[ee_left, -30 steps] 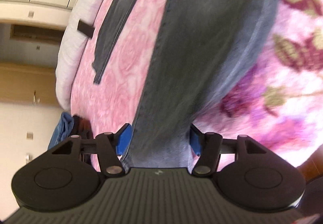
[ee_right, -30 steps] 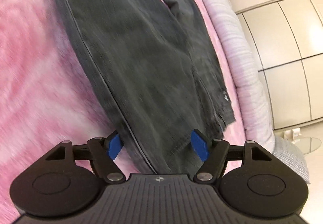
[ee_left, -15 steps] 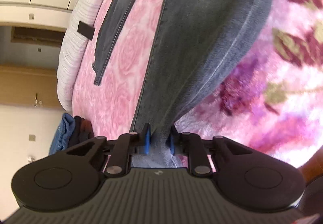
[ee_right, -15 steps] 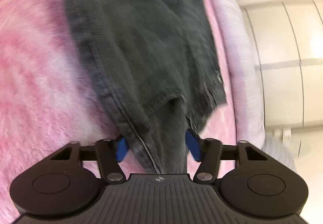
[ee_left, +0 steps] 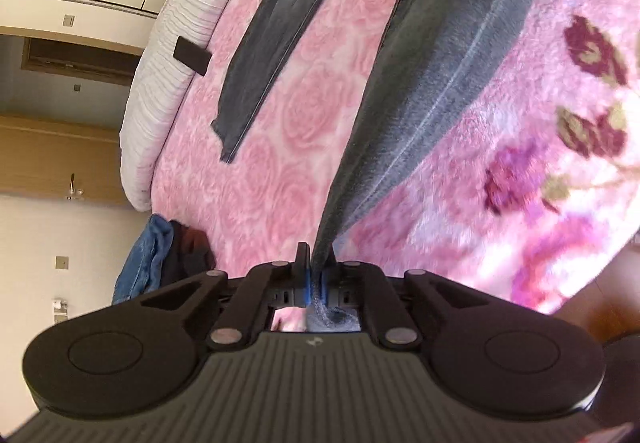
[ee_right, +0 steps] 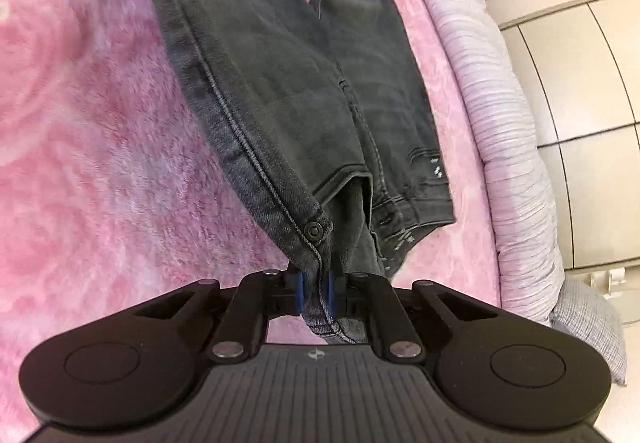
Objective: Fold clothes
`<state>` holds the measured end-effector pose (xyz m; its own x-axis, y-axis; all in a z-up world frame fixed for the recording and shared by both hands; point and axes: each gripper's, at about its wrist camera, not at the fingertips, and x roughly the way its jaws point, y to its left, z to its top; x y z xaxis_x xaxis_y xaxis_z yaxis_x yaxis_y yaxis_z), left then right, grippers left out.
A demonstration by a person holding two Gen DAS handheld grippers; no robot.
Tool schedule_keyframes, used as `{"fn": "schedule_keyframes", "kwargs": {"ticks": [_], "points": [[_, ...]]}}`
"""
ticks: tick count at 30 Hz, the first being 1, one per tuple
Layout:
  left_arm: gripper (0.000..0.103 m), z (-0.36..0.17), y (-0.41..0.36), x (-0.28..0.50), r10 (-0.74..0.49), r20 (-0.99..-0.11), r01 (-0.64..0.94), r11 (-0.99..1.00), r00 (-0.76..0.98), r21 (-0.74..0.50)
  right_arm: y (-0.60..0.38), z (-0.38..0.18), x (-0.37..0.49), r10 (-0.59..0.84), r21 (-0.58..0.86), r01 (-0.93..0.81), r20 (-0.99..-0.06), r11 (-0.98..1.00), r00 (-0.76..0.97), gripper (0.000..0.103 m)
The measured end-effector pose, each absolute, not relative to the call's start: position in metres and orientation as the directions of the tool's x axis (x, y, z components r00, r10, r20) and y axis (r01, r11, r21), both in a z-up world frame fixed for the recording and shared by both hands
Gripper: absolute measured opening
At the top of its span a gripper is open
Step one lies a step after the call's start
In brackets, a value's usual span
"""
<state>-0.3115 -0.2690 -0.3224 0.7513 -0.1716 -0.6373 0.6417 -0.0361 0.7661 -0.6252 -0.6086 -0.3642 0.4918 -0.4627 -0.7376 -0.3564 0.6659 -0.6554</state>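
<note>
On pink fleece blanket (ee_right: 100,147), dark grey denim jeans (ee_right: 280,91) pinched in both: right gripper (ee_right: 316,293) clamps waistband corner, left gripper (ee_left: 316,277) clamps a leg's end.

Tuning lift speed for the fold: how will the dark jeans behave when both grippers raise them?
Likely floppy: the jeans already drape from the right gripper and bunch into a narrow pleat at the left gripper. Probably heavyish, being thick seamed denim. The plush pink blanket may drag on the trailing leg.

Home bedroom, pink floral blanket (ee_left: 304,115) on bed, wardrobe doors (ee_right: 576,71)
</note>
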Motion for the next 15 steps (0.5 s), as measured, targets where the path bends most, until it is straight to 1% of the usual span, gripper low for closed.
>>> {"fn": "schedule_keyframes", "kwargs": {"ticks": [5,8,10,15], "points": [[0.005,-0.296,-0.250,-0.334,-0.167,-0.666,0.663,-0.080,0.727,0.744,-0.601,-0.346,-0.636,-0.439,-0.622,-0.364,-0.765,0.693,0.470,0.008],[0.005,-0.278,-0.254,-0.327,-0.180,-0.685,0.678,-0.106,0.706,0.727,-0.594,-0.337,-0.644,-0.429,-0.596,-0.369,-0.787,0.713,0.442,0.008],[0.005,-0.263,-0.270,-0.301,-0.186,-0.706,0.699,-0.112,0.684,0.707,-0.593,-0.328,-0.643,-0.422,-0.580,-0.366,-0.800,0.728,0.427,0.008],[0.005,-0.225,-0.316,-0.222,-0.201,-0.756,0.752,-0.115,0.623,0.650,-0.614,-0.287,-0.600,-0.390,-0.532,-0.361,-0.831,0.766,0.396,0.008]]}}
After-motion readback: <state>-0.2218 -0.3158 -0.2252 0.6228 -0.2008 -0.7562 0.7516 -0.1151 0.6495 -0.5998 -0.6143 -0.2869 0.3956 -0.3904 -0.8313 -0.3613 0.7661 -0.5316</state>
